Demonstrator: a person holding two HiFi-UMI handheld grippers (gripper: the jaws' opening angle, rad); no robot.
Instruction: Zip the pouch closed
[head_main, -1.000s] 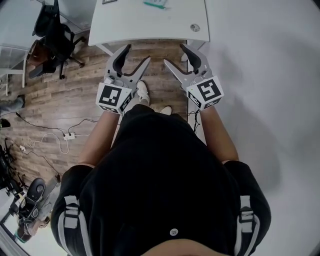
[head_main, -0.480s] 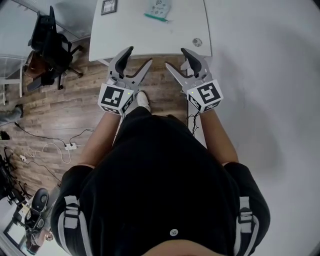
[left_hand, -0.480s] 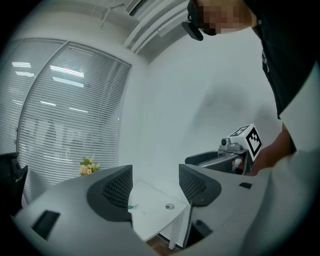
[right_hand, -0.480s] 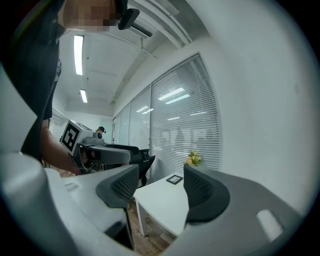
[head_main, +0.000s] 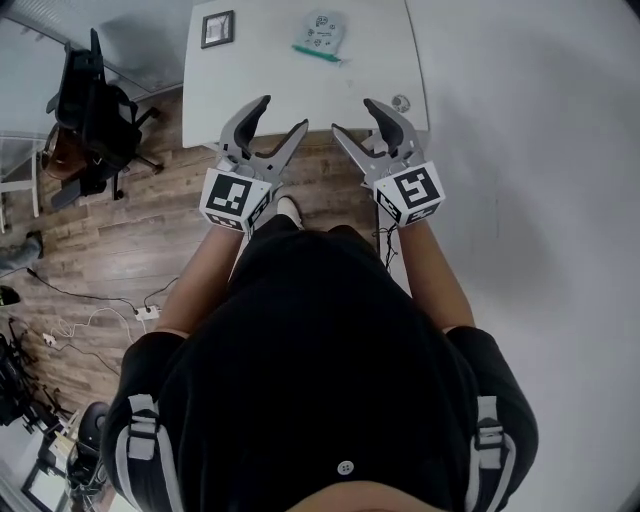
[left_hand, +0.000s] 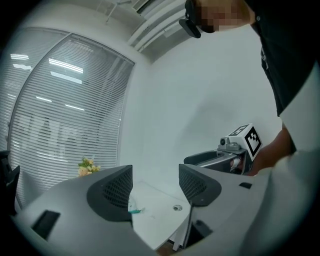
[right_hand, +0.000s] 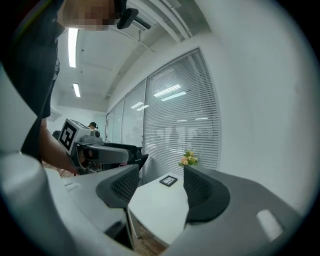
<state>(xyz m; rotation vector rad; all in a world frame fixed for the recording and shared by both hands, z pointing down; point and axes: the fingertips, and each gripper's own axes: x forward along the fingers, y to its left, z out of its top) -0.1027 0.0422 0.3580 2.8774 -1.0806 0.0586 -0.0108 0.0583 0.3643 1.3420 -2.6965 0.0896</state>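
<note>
Both left tongs (head_main: 284, 112) and right tongs (head_main: 351, 114) gape empty; the pouch (head_main: 320, 32) looks pale, teal-edged.

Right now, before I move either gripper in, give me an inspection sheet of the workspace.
Surface: white table, ahead of both grippers.
Job's things: pouch lies flat near the table's far edge, with a teal strip along its near side; too small to tell whether the zip is open.
Clutter: small framed picture at the far left corner; round grommet by the right edge.
Grippers: left gripper and right gripper both open and empty, at the table's near edge, well apart from the pouch.
Cables: loose cables and a power strip on the wood floor to the left.
Surroundings: office chair left of the table; window blinds; flowers.
</note>
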